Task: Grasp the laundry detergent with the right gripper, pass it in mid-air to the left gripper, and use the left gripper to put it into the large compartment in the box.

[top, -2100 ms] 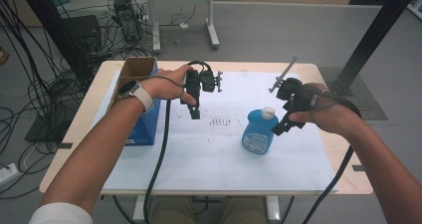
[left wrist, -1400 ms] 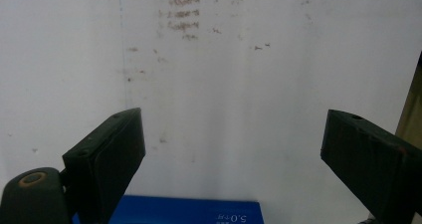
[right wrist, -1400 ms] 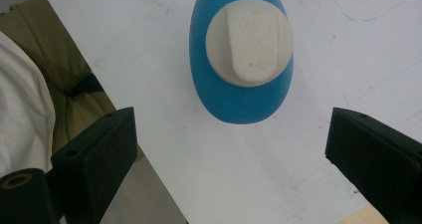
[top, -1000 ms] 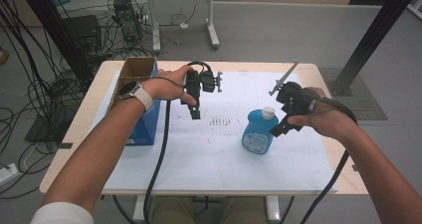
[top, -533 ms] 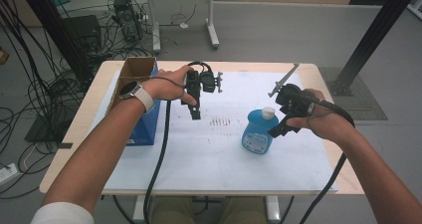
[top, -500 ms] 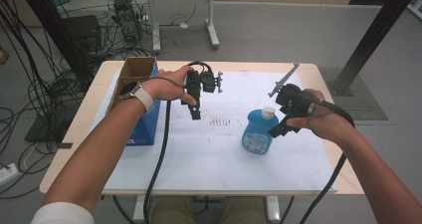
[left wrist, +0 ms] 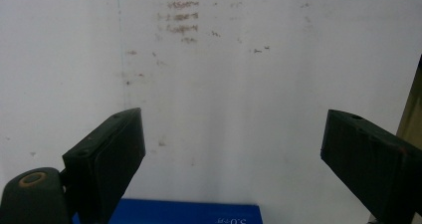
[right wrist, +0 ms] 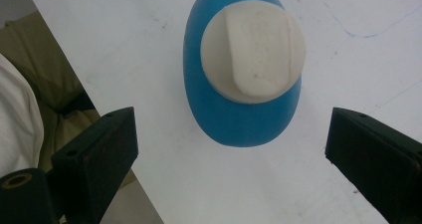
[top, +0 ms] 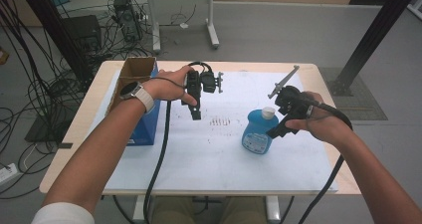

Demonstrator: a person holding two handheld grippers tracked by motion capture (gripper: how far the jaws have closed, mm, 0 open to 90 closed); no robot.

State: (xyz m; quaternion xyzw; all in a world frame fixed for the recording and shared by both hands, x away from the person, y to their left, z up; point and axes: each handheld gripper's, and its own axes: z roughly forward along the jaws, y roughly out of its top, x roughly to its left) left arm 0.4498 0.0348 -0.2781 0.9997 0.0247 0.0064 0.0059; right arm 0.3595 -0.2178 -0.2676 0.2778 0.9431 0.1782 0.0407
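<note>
The right gripper (top: pixel 276 132) is held above the white-covered worktop (top: pixel 209 154) with its two black jaws spread wide and nothing gripped between them. In the right gripper view, the blue plastic bottle with a round white flip cap (right wrist: pixel 246 69) is seen from above, standing upright just ahead of the gap between the jaws and roughly centred on it, clear of both. In the high view the same bottle (top: pixel 258 132) stands on the worktop directly beside this gripper's tips, close to them, though whether the tips touch it cannot be told from there. The left gripper (top: pixel 196 115) is held well apart from the bottle, on the far side of it from the right gripper, and points down at the worktop. Its jaws are likewise wide apart and empty, as the left gripper view shows, with only the bare white sheet and faint reddish-brown marks (left wrist: pixel 181 15) lying ahead of them. A blue rectangular box (left wrist: pixel 169 212) is seen at the near edge of that view, below the jaws. In the high view a blue box with an open brown cardboard top (top: pixel 139 102) stands beside the left forearm, on the side away from the bottle. A black cable (top: pixel 160 154) trails from the left gripper toward the near edge of the worktop.
</note>
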